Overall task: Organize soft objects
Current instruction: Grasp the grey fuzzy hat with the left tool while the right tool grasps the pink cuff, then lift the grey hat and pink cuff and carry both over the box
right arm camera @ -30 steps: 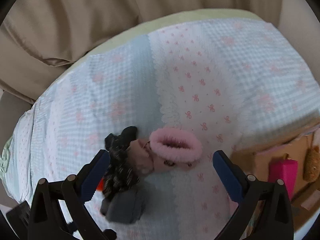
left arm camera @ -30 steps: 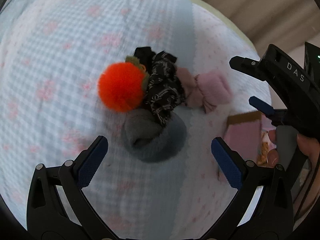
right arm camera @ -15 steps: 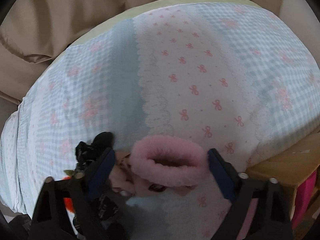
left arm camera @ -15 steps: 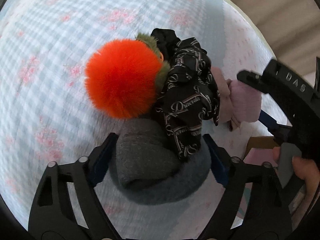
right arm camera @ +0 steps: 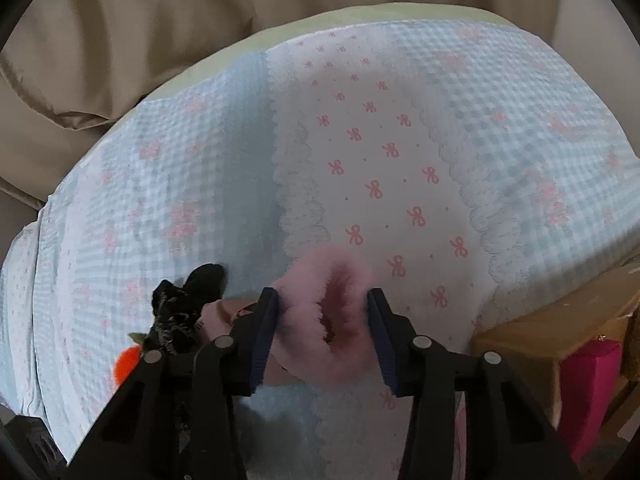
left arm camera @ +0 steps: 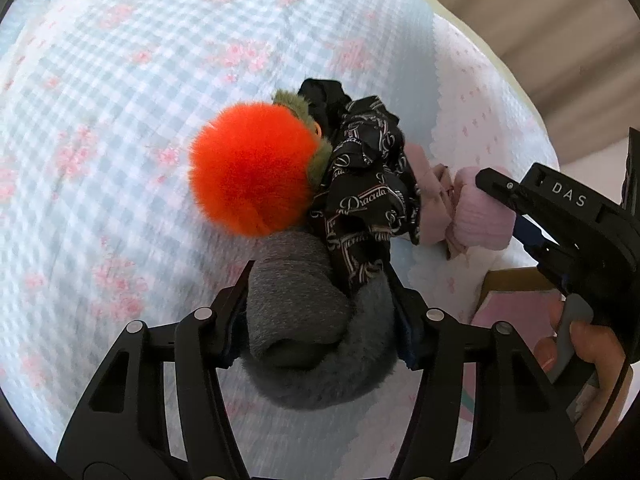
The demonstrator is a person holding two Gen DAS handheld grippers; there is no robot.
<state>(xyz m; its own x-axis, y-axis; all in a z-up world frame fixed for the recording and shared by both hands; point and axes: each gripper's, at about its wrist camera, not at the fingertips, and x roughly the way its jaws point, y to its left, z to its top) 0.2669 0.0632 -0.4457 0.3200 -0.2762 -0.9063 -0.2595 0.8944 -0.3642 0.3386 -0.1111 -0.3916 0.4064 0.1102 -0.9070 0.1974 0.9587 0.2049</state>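
Observation:
A small pile of soft things lies on the blue and pink checked bedspread. My left gripper is shut on a grey fuzzy sock roll. Behind it sit an orange pom-pom and a black printed scrunchie. My right gripper is shut on a pink fluffy sock roll, which also shows in the left wrist view beside the right gripper's body. The black scrunchie and the pom-pom lie to the right gripper's left.
A cardboard box holding a magenta item stands at the bed's right edge; it also shows in the left wrist view. Beige curtains hang behind the bed. The bedspread stretches beyond the pile.
Both grippers moved down onto the pile and closed: the left onto the grey sock roll, the right onto the pink sock roll. Both were wide open a second ago.

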